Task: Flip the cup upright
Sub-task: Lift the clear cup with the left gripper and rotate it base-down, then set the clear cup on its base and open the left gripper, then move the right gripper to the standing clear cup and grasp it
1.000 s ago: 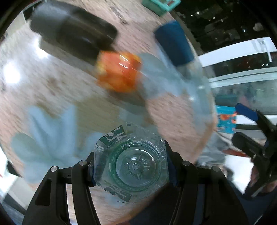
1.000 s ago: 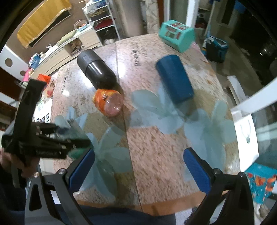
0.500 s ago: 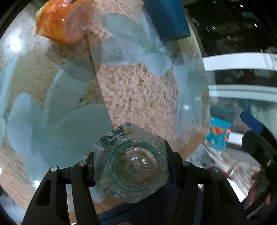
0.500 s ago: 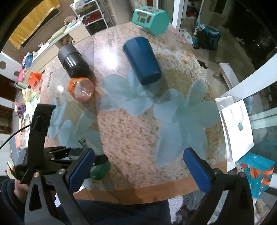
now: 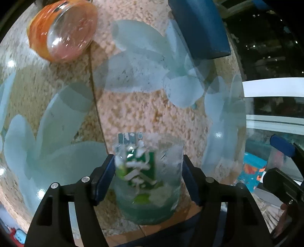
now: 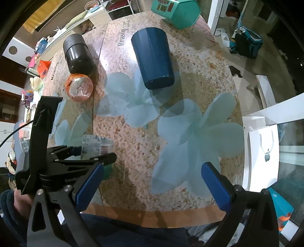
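A clear plastic cup (image 5: 148,176) with a green label and green base stands upright near the table's front edge. It also shows in the right wrist view (image 6: 96,146). My left gripper (image 5: 149,176) has its fingers on either side of the cup, with small gaps showing, so it looks open around it. My right gripper (image 6: 152,182) is open and empty above the table's front edge, to the right of the cup. A blue cup (image 6: 153,58), an orange cup (image 6: 79,87) and a black cup (image 6: 77,54) lie on their sides farther back.
The table (image 6: 190,91) has a speckled top with pale flower prints. A teal box (image 6: 176,11) stands at the far edge. A white bag (image 6: 264,153) and a colourful box (image 6: 281,209) sit on the floor to the right.
My left gripper has turned the clear cup from base facing the camera to upright and lowered it to the table near the front edge. Its fingers have spread slightly. My right gripper stays open.
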